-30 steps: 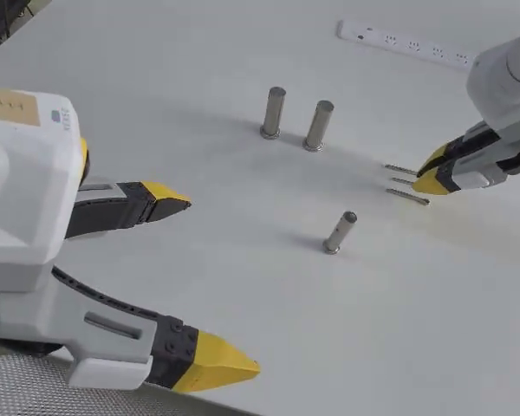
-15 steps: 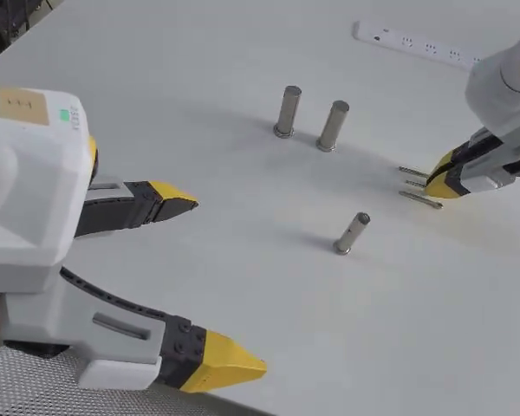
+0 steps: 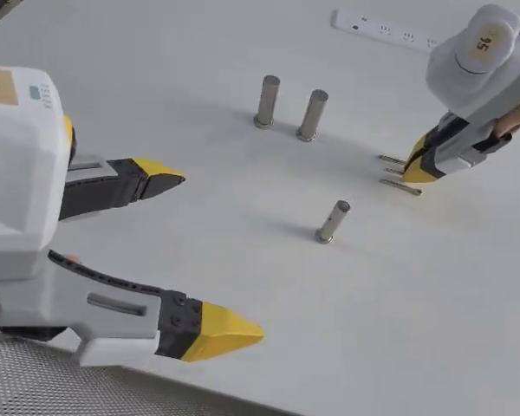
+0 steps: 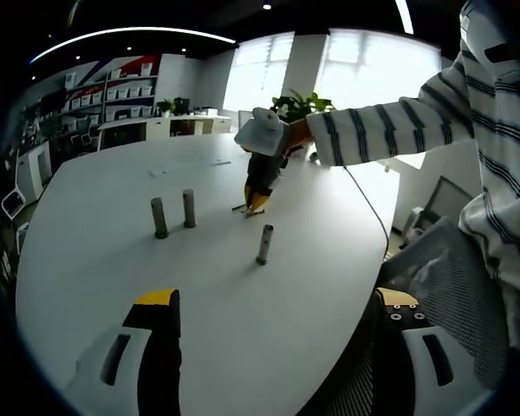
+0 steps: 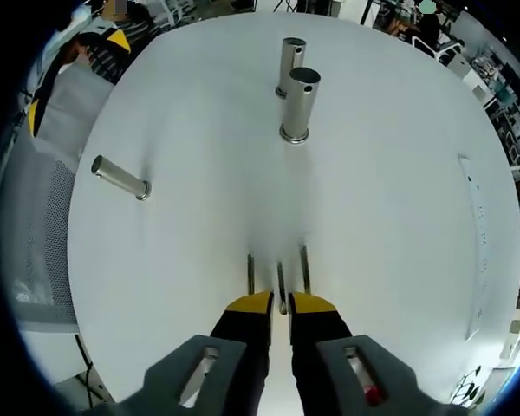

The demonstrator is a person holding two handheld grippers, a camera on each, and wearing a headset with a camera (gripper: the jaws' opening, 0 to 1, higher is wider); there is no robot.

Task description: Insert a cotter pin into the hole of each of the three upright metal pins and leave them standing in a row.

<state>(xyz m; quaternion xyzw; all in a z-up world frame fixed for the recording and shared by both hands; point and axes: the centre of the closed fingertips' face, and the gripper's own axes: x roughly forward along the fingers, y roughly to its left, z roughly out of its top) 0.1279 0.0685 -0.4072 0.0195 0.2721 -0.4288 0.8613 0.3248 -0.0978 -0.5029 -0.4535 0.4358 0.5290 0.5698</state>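
Three upright metal pins stand on the white table (image 3: 199, 69): two close together at the back (image 3: 267, 101) (image 3: 312, 115) and one alone nearer me (image 3: 333, 222). Three thin cotter pins (image 3: 397, 172) lie side by side on the table to their right. My right gripper (image 3: 419, 169) comes down on their near ends. In the right gripper view its jaws stand almost together, shut on the end of the middle cotter pin (image 5: 281, 286), which still lies flat. My left gripper (image 3: 199, 256) hovers wide open at the front left, with nothing between its fingers.
A white power strip (image 3: 381, 28) lies at the far right of the table. A mesh chair (image 3: 35, 386) shows at the bottom left, past the table's near edge. A person's striped sleeve (image 4: 390, 130) reaches in behind the right gripper.
My right gripper has tipped more upright and settled over the ends of the cotter pins. The left gripper has held its place; the head camera has shifted a little.
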